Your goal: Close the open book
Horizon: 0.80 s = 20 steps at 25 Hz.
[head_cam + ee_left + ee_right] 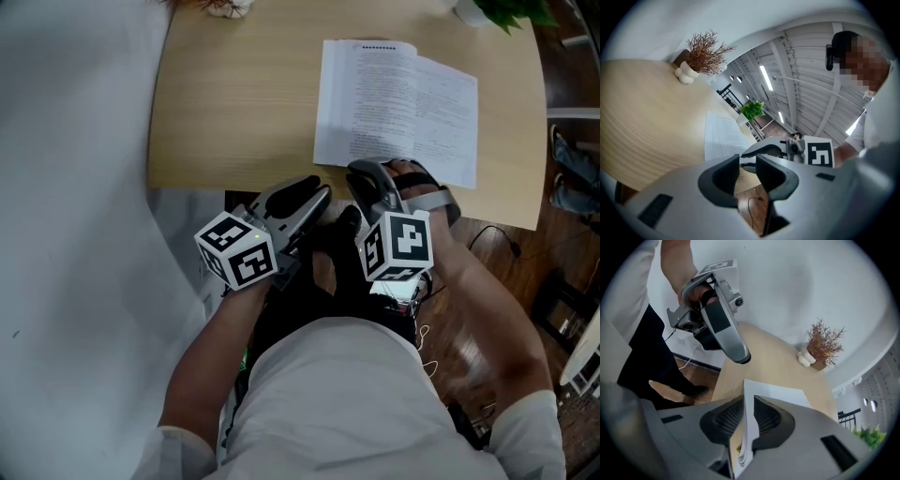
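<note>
The open book (394, 103) lies flat on the wooden table (234, 112), near its front right edge. My right gripper (370, 173) is at the book's near edge. In the right gripper view a stack of the book's pages (778, 397) stands edge-on between the pads, and the right gripper (749, 401) is shut on it. My left gripper (314, 192) hovers over the table's front edge, just left of the book, apart from it. In the left gripper view the left gripper (747, 159) is open with nothing between its jaws, and the book (719, 136) lies ahead.
A dried plant in a white vase (701, 54) stands at the table's far left corner. A green potted plant (506, 11) sits at the far right. A cable (492, 239) lies on the wooden floor below the table's front edge. A white surface (66, 187) borders the table's left side.
</note>
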Tool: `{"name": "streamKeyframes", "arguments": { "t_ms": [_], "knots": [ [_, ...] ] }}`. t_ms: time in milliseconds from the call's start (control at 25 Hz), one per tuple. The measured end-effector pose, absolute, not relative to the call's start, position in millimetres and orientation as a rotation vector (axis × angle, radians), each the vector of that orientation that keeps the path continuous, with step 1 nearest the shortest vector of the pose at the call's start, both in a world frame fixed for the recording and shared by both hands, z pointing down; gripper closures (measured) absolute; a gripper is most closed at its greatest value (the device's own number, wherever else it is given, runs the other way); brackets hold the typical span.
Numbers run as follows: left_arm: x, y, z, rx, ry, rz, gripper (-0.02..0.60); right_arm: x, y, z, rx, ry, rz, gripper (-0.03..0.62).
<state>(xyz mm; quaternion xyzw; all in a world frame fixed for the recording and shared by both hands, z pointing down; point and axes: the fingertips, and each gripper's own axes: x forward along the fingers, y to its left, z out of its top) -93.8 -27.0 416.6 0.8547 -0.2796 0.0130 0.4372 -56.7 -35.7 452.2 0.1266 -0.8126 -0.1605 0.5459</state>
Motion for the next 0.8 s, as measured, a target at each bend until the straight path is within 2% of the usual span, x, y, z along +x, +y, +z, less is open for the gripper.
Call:
{"name": "streamKeyframes", "arguments": {
  "t_ms": [800],
  "knots": [
    [-102.8,-33.1,429.8,2.092,-0.690,-0.006,0.495,-71.3,-46.6,486.1,0.216,-1.811,-0.388,0.551]
  ]
}}
